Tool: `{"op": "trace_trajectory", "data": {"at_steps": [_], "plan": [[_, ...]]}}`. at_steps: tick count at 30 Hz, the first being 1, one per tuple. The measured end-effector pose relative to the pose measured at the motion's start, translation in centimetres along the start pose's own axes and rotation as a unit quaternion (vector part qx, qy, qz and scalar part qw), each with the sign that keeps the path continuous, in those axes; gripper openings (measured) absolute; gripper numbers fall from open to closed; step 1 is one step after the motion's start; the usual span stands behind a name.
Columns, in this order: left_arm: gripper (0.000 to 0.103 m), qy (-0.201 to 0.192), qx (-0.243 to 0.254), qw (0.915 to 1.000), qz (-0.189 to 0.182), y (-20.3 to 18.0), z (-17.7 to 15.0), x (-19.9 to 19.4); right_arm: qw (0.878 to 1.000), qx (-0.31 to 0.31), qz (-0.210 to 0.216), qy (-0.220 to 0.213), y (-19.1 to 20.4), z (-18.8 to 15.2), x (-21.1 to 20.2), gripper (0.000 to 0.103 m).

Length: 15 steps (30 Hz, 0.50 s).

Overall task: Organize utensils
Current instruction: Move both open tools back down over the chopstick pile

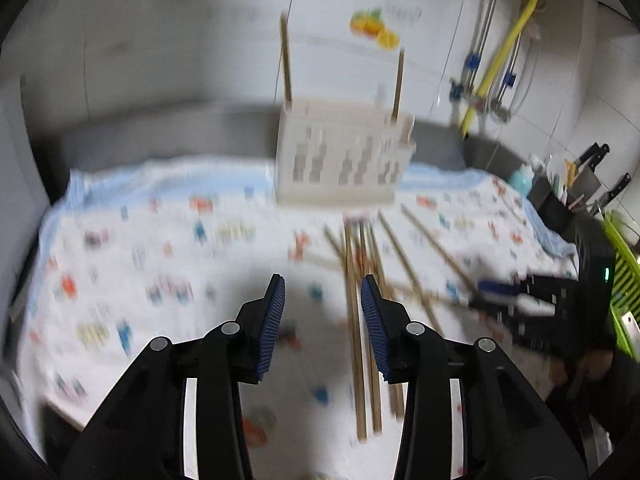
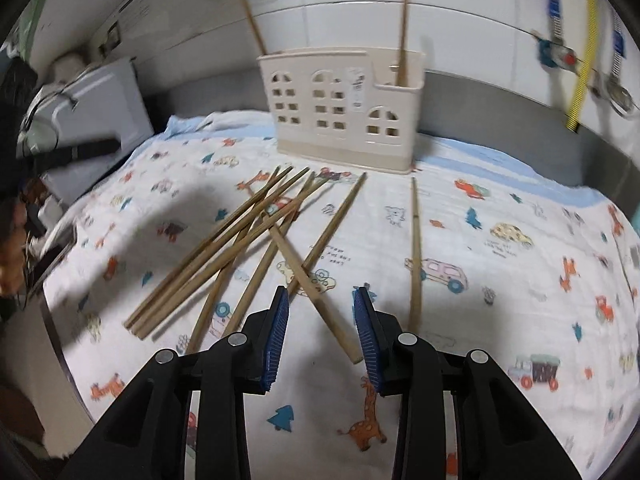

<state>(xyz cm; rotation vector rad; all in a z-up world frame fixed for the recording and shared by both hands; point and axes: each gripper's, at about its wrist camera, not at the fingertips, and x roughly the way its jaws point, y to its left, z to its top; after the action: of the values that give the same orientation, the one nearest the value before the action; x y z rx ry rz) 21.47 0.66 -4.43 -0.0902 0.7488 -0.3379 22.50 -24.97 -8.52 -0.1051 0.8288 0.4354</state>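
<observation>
Hovering part-open: right gripper point(image 2: 321, 294) astride a loose chopstick point(image 2: 316, 292)

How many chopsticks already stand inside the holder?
2. One chopstick leans out of the left end of the holder; the other chopstick stands in the lower right compartment. Shorter things inside may be hidden by the walls.

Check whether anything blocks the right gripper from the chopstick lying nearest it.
Nothing visible does. The right gripper is open, and the near end of one chopstick lies on the cloth under the gap between its fingers. That chopstick crosses over others in the pile farther up.
</observation>
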Motion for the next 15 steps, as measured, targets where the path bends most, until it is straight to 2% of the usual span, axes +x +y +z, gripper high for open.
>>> {"op": "trace_trajectory", "data": {"at_steps": [4, 7, 9, 14, 15], "plan": [[0.038, 0.028, -0.027, 0.9992, -0.006, 0.6, -3.1, 1.2, 1.000, -0.016, 0.005, 0.011, -0.4, 0.1, 0.9, 0.033], [0.037, 0.049, -0.019, 0.9986, -0.006, -0.1, -5.0, 2.0, 1.000, -0.022, 0.012, 0.014, -0.4, 0.0, 1.2, 0.033], [0.033, 0.059, -0.015, 0.9981, -0.011, -0.8, -5.8, 2.4, 0.999, -0.028, 0.015, 0.018, -0.3, 0.0, 1.6, 0.030], [0.026, 0.077, -0.005, 0.9969, -0.010, -1.8, -7.1, 3.3, 0.999, -0.042, 0.019, 0.022, 0.0, -0.2, 2.0, 0.028], [0.021, 0.082, -0.005, 0.9965, -0.010, -1.9, -7.3, 3.5, 0.999, -0.043, 0.018, 0.021, 0.0, -0.3, 1.9, 0.028]]}}
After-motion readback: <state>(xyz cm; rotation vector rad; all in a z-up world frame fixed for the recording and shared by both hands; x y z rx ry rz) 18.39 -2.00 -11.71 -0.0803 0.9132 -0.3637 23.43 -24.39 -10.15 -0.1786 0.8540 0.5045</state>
